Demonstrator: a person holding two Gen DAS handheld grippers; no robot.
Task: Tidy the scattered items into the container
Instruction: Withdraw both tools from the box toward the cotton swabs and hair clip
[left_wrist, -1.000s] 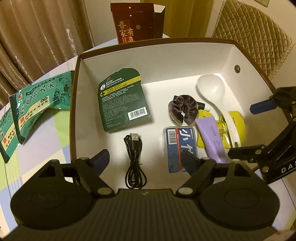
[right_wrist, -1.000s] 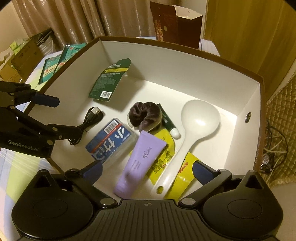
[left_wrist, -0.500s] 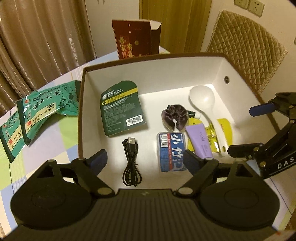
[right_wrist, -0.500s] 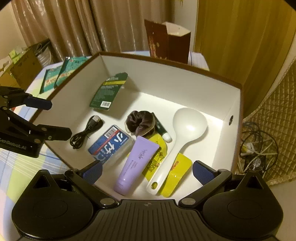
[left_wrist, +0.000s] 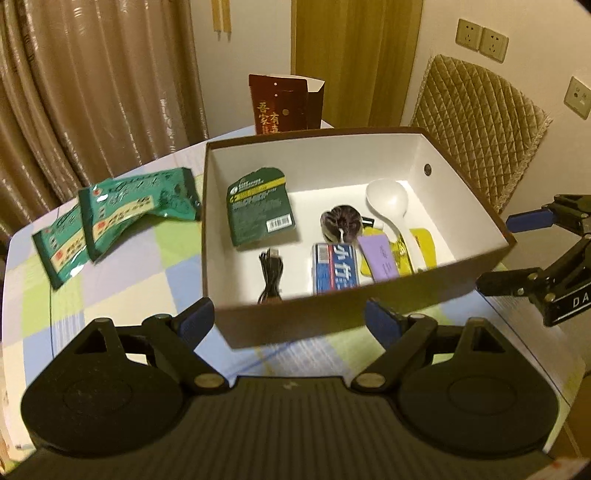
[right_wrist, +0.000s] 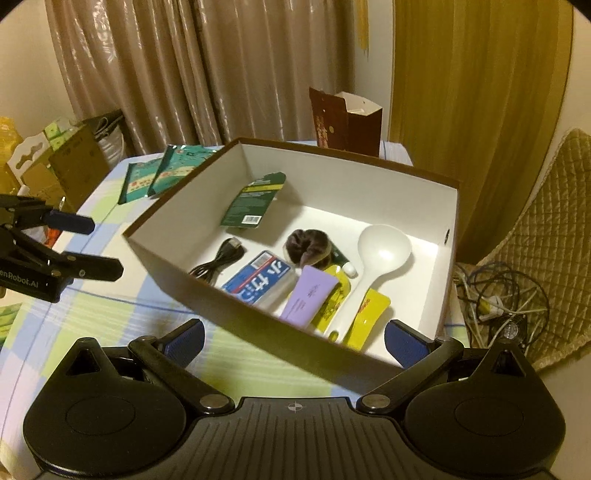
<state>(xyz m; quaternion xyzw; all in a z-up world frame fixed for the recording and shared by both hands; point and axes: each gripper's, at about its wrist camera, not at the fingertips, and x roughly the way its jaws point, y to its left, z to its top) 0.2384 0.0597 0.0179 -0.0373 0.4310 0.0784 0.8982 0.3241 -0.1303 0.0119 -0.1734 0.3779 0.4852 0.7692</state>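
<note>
Green packets (left_wrist: 122, 218) lie outside box (left_wrist: 354, 317), up-left of left gripper (left_wrist: 290, 321), the nearer one; both grippers' jaws apart, empty

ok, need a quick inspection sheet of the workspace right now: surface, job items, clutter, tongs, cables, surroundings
Surface: table under a pastel checked cloth.
Job's things: open box holds a green card pack, USB cable, blue pack, dark scrunchie, purple tube, white spoon, yellow sachets.
Clutter: two green packets lie on the cloth outside the box; brown paper bag stands behind it.
Tongs: left tongs open, empty; right tongs open, empty; both are outside the box.
Cables: tangled wires on the floor beside the table.
Surroundings: curtains, quilted chair, wall sockets.
</note>
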